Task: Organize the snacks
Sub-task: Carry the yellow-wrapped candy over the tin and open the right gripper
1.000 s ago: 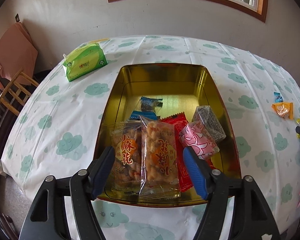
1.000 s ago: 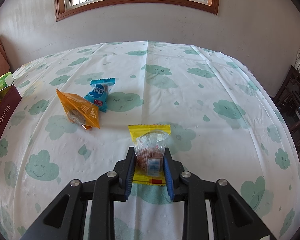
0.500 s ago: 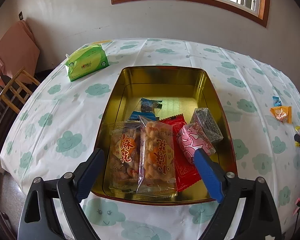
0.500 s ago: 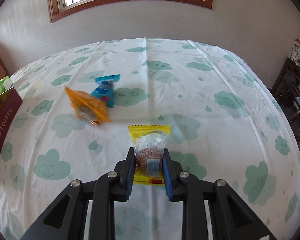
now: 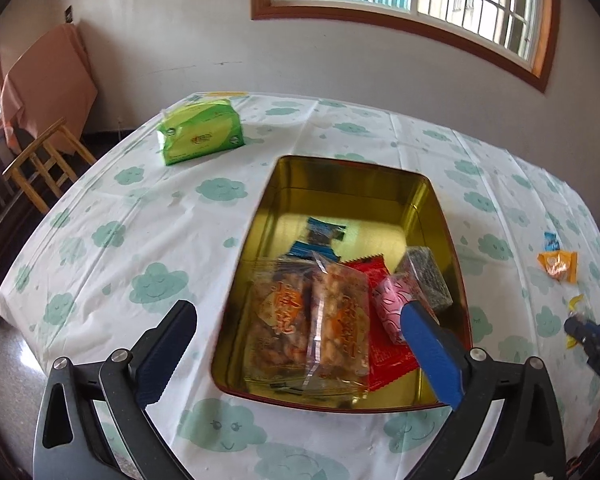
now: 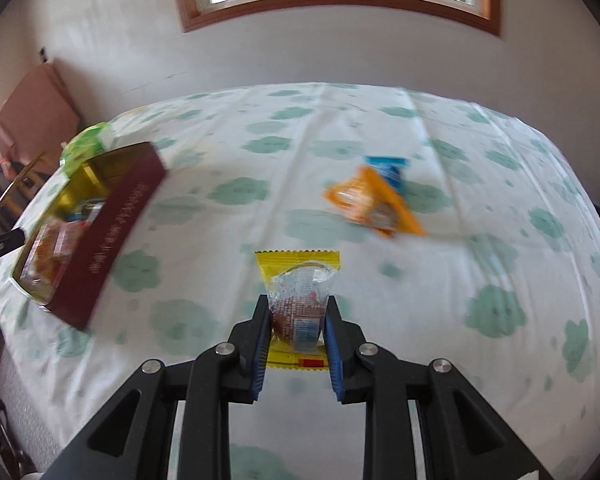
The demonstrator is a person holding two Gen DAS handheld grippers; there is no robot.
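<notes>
A gold tin box [image 5: 364,176] sits on the cloud-print tablecloth and holds several snack packets [image 5: 308,320]. My left gripper [image 5: 300,320] is open and empty, held above the tin's near end. My right gripper [image 6: 298,324] is shut on a yellow snack packet [image 6: 300,276] and holds it above the cloth; its tip shows at the right edge of the left wrist view [image 5: 592,340]. An orange packet [image 6: 372,204] lies on the cloth overlapping a blue packet [image 6: 388,164]. The tin [image 6: 100,232] shows dark red outside, at left in the right wrist view.
A green tissue pack [image 5: 200,132] lies on the table beyond the tin to the left. A wooden chair [image 5: 40,160] with orange cloth stands past the table's left edge. A wall with a window is behind.
My left gripper pulled back and up from the tin and opened wider. My right gripper lifted the yellow packet and swung left toward the tin, which is now in its view.
</notes>
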